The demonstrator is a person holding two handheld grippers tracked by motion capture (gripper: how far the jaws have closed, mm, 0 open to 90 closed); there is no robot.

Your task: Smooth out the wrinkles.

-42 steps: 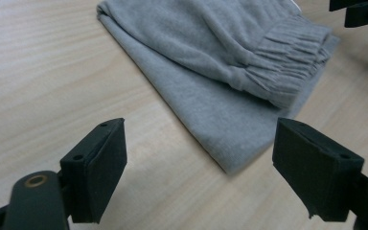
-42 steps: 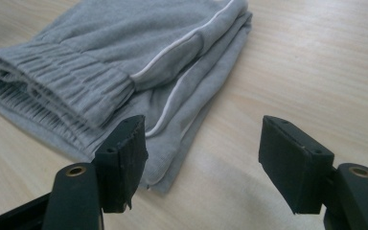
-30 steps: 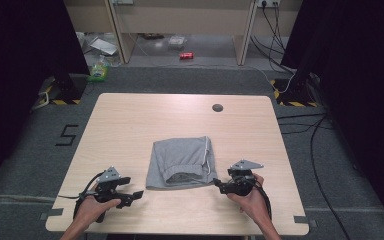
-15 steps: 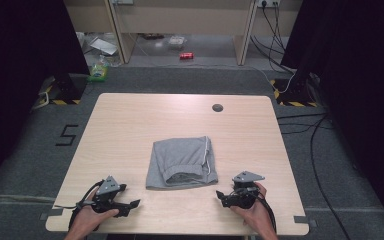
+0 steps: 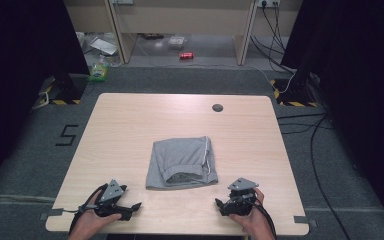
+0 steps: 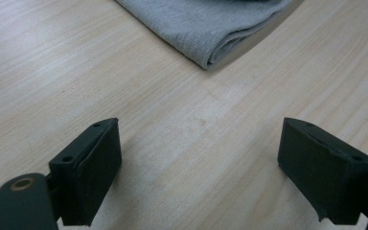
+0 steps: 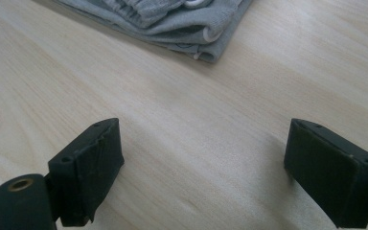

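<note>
A folded grey garment (image 5: 181, 162) with a white drawstring lies flat at the middle of the wooden table (image 5: 130, 125). My left gripper (image 5: 132, 207) rests near the front edge, to the left of and below the garment, open with bare wood between its pads. In the left gripper view, the garment's folded corner (image 6: 211, 24) lies ahead of the left gripper (image 6: 199, 139). My right gripper (image 5: 221, 206) sits near the front edge at the lower right. Its jaws have just been opening and hold nothing. In the right gripper view, the garment's hem (image 7: 172, 19) lies beyond the right gripper (image 7: 203, 139).
A small dark round grommet (image 5: 217, 107) sits in the table's far right part. On the floor behind are a red can (image 5: 186, 55), some litter and a cabinet base. Cables (image 5: 310, 150) run along the floor at the right.
Both hands have drawn back from the garment's near corners toward the table's front edge. The right gripper's jaws have spread wider. The garment lies as before.
</note>
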